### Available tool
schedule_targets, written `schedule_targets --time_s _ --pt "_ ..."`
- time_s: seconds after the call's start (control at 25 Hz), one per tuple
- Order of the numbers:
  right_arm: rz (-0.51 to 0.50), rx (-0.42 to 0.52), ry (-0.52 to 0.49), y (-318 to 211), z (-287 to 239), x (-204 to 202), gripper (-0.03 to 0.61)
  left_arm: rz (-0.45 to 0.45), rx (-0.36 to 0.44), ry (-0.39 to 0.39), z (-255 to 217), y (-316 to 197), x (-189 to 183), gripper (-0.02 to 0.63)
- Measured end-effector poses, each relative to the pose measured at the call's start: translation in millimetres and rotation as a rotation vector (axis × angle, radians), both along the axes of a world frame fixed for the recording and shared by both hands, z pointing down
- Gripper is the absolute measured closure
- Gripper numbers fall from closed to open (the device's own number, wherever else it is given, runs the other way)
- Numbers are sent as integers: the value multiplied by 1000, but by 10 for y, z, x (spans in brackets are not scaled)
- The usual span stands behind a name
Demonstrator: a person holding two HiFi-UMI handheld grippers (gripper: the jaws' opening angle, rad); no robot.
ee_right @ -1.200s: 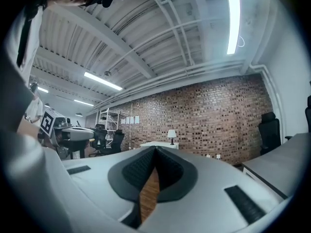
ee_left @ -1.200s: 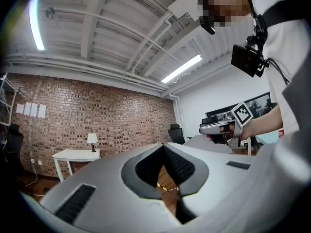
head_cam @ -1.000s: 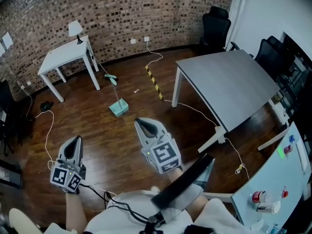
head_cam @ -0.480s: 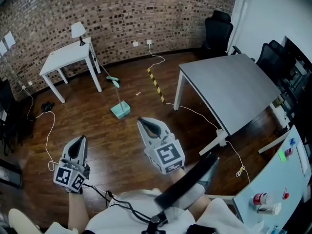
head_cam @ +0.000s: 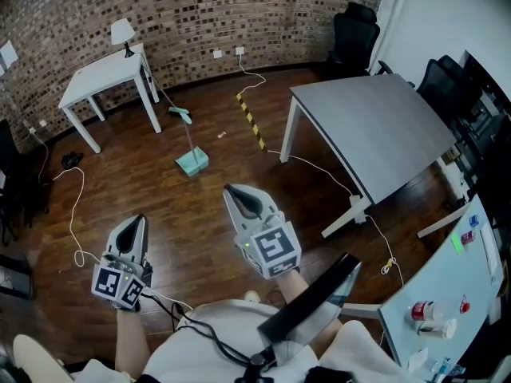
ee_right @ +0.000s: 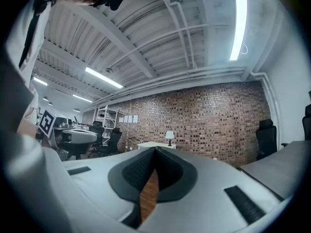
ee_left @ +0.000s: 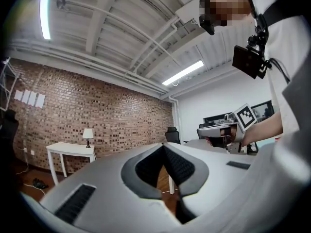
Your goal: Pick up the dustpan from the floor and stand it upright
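Both grippers are clenched with their jaw tips pressed together on nothing. The left gripper (head_cam: 134, 226) and the right gripper (head_cam: 237, 194) are held level above the wooden floor (head_cam: 160, 190), with the right one further forward. A white cable (head_cam: 76, 206) loops on the floor just left of the left gripper. Bare boards lie between the right gripper and the dustpan (head_cam: 192, 163).

Further out, a black-and-yellow striped strip (head_cam: 251, 122) lies right of the dustpan, and beyond it stands a grey table (head_cam: 375, 126). A white table (head_cam: 104, 74) carrying a lamp (head_cam: 121, 32) stands against the brick wall (head_cam: 239, 14).

The teal pan end is nearest the grippers. Its long handle runs away from them, towards the white table's near right leg. The dustpan is well ahead of both grippers and touches neither.
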State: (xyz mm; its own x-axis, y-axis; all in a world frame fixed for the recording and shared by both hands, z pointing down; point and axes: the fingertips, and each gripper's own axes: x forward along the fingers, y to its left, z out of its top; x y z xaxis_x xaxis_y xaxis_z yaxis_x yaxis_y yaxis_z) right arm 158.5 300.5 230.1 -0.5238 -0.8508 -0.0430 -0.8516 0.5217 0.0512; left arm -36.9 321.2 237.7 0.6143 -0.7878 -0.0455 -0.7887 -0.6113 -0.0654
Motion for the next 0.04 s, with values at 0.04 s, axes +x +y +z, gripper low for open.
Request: schedule_targets --time_s 0.04 --pt "4 -2 -4 20 19 -3 600 7 -1 -4 17 10 15 623"
